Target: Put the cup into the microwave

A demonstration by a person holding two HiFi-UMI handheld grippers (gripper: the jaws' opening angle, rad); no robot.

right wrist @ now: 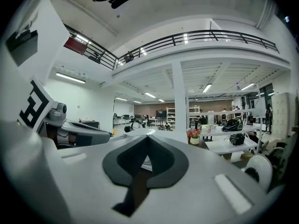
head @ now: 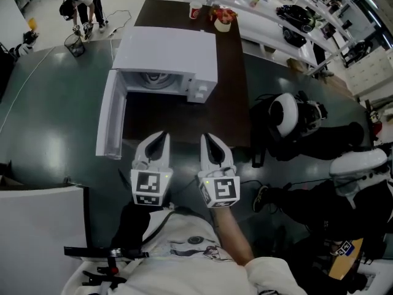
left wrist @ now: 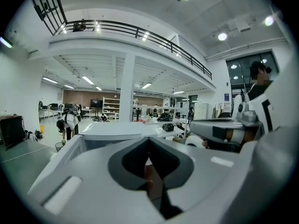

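Observation:
The white microwave (head: 169, 57) stands on the dark brown table (head: 230, 103) with its door (head: 110, 117) swung open to the left. A small red and white cup (head: 195, 10) stands at the table's far end, behind the microwave. My left gripper (head: 161, 136) and right gripper (head: 207, 139) hover side by side at the table's near edge, pointing toward the microwave. Both are shut with nothing in them. In the left gripper view the jaws (left wrist: 149, 140) meet in front of the microwave top (left wrist: 117, 129). The right gripper view shows its jaws (right wrist: 148, 137) closed too.
A flower pot (head: 222, 19) sits beside the cup. Right of the table lie a white helmet on a black bag (head: 288, 118) and a seated person's legs (head: 319, 208). A white box (head: 40, 226) is at lower left. White benches (head: 276, 26) with gear run along the back right.

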